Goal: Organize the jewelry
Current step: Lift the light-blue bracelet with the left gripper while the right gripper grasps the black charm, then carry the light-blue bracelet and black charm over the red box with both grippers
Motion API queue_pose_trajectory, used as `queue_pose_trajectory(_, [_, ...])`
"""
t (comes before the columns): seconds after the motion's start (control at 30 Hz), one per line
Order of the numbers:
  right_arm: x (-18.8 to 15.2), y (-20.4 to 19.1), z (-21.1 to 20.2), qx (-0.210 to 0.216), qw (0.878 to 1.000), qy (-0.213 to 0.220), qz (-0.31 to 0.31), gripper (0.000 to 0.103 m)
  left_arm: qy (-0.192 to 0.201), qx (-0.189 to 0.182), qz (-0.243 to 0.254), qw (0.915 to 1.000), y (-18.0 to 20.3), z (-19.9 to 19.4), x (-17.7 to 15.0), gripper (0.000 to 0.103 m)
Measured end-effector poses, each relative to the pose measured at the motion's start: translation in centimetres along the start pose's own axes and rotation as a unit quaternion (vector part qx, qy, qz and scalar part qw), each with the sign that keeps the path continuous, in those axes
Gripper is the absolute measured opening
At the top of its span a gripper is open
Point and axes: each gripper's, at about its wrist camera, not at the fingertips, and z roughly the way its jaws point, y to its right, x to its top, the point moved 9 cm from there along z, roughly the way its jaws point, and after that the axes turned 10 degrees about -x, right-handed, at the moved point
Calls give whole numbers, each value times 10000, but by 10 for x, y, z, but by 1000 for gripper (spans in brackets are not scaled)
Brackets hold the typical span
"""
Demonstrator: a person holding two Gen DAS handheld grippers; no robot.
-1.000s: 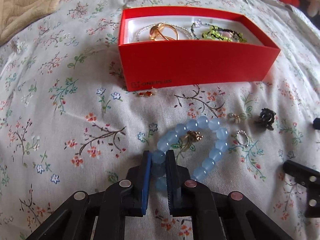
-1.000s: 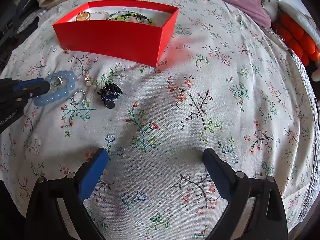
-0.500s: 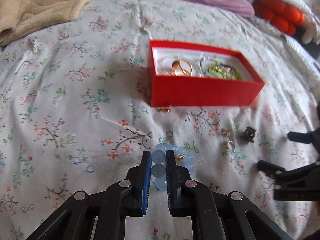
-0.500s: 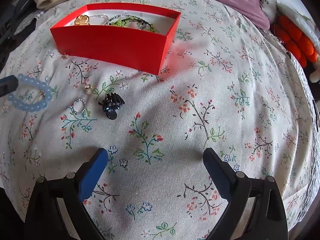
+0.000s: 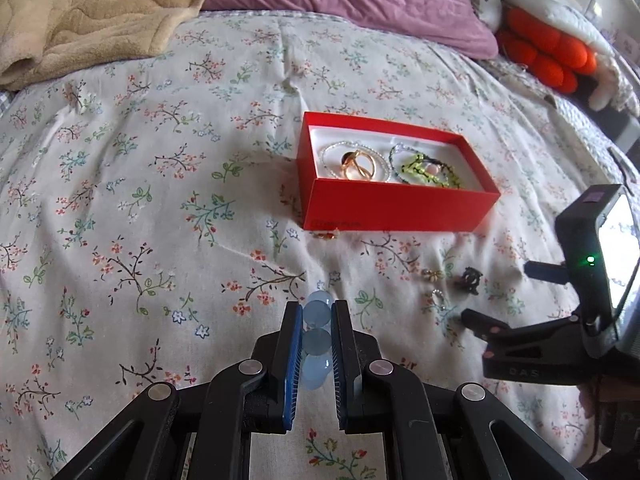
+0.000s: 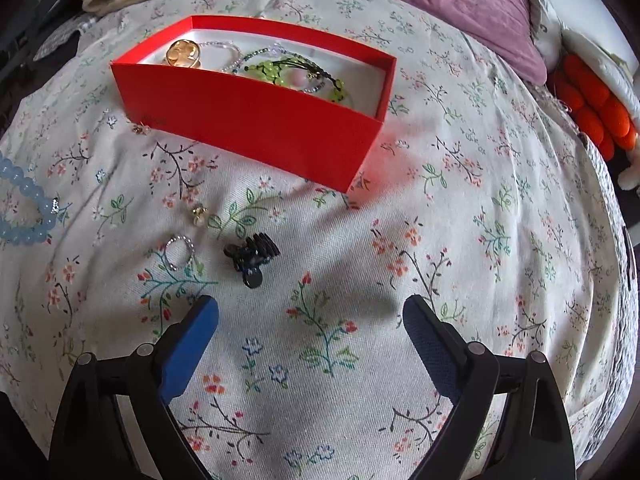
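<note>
Left wrist view gives us the left tool (image 5: 316,344) pinching the pale blue bead bracelet (image 5: 317,338) between its blue pads, the beads lifted clear of the flowered bedspread (image 5: 140,184). At about one o'clock from that tool sits the red box (image 5: 394,208), open on the bed, with a gold ring piece (image 5: 357,165), a clear bead strand and a green beaded bracelet (image 5: 428,170) lying inside. At three o'clock we see the right tool (image 5: 496,330) near the loose pieces. From the right wrist view, our right tool (image 6: 310,332) stands spread wide with its jaws closing and nothing between them. At eleven o'clock from it lie a dark hair claw (image 6: 251,258), a small sparkly ring (image 6: 179,253) and a little gold earring (image 6: 199,213), all apart on the bedspread.
</note>
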Motion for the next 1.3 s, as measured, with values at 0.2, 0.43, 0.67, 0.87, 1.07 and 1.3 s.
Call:
queue_pose_trajectory(0.2, [10, -7, 0, 85, 10000, 16, 21, 72, 71, -69, 50, 9999, 5, -5, 4, 8])
queue_pose_trajectory(0.43, [21, -14, -2, 225, 9997, -19, 58, 40, 45, -89, -18, 9999, 2, -6, 4, 8])
queue_pose_trajectory(0.67, [24, -18, -5, 304, 9995, -65, 72, 24, -42, -42, -106, 9999, -4, -1, 2, 8])
queue_pose_trajectory(0.87, [26, -13, -15, 436, 9988, -84, 212, 24, -120, -46, -149, 9998, -5, 4, 2, 8])
queue_pose_trajectory(1.07, [31, -3, -34, 622, 9975, 5, 336, 24, -141, -90, -80, 9998, 3, 5, 4, 8])
queue_pose_trajectory(1.3, [39, 0, -63, 879, 9953, 146, 377, 24, -122, -266, -129, 9995, 17, 3, 14, 9])
